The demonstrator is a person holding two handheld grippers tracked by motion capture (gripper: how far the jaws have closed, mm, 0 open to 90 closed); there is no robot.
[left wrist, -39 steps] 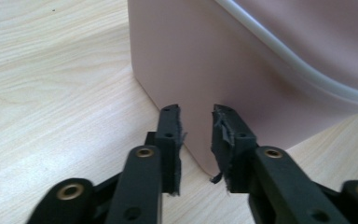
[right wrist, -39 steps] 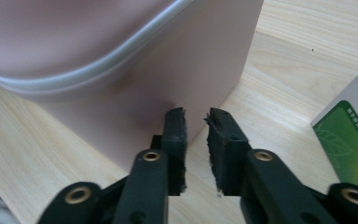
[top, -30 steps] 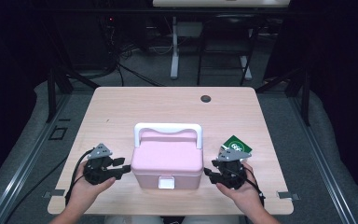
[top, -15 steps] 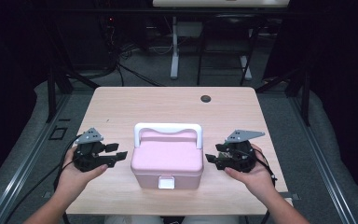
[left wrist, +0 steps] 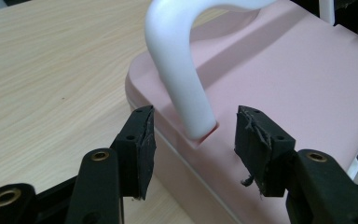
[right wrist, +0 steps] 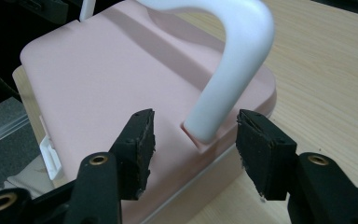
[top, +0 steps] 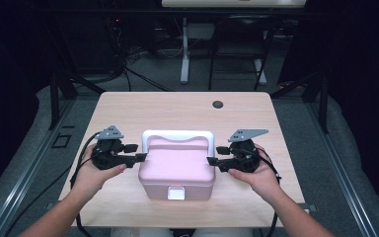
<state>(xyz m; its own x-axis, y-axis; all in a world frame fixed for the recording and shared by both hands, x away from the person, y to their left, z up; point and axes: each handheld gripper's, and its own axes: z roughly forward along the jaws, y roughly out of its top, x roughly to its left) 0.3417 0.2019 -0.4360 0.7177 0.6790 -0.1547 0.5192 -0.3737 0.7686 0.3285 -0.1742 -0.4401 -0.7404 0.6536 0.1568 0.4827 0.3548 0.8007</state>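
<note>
Fingers (left wrist: 142,140) of your left gripper (top: 139,157) have just been opening and stand wide at the left foot of the white handle (top: 177,134), clear of it. Those of your right gripper (top: 211,161) stand apart likewise at its right foot, pressing nothing. Your pink box (top: 176,168) sits at the lower middle of the high view on the surface (top: 177,106).

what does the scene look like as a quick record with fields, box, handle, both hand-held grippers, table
box: pink lidded box, lid closed, near the front edge of the table
handle: white handle, raised upright
latch: white latch on the front wall
left hand-held gripper: open, jaws astride the handle's left foot, pads clear of it
right hand-held gripper: open, jaws astride the handle's right foot, pads clear
table: light wood table, dark round grommet near the far edge
</note>
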